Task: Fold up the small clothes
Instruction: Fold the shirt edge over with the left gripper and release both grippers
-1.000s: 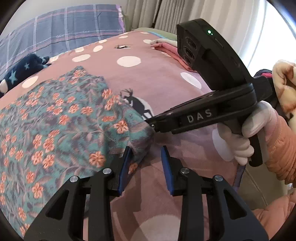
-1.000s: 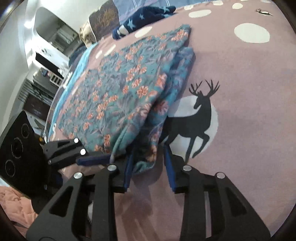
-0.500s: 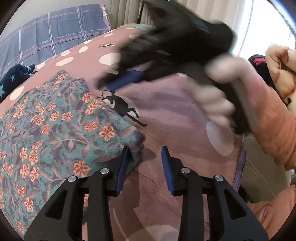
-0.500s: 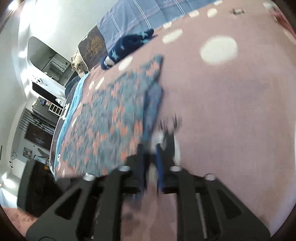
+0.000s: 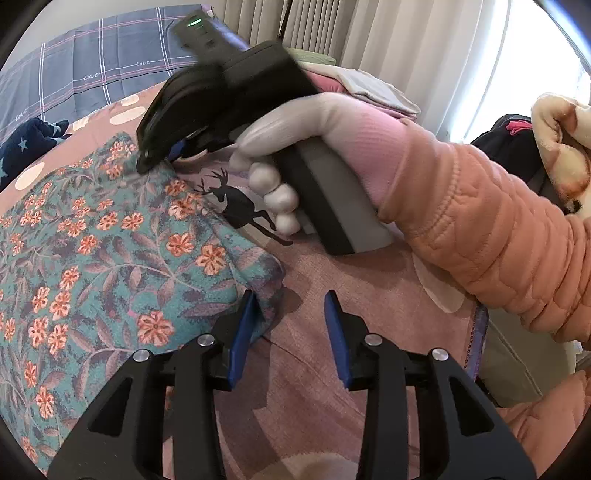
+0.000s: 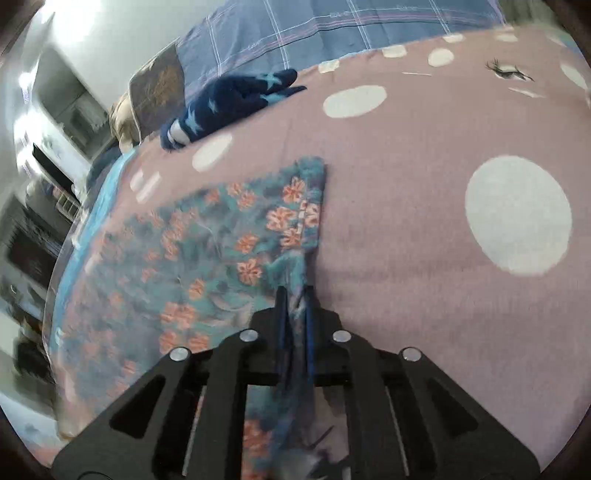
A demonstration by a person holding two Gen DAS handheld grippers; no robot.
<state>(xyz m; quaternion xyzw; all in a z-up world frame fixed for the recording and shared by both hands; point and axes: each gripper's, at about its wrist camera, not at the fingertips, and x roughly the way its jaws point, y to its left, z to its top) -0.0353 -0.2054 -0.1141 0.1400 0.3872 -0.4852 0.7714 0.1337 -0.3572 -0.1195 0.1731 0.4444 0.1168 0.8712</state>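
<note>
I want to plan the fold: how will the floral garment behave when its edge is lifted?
The floral garment will probably sag limply: its edge bunches softly between the right gripper's shut jaws. It looks light and thin. It may drag rather than slide on the fuzzy pink blanket.

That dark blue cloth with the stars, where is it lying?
The dark blue starry cloth lies at the far end of the pink spotted bedspread, beyond the floral garment and just in front of the plaid blue bedding; the left view shows it at far left.
</note>
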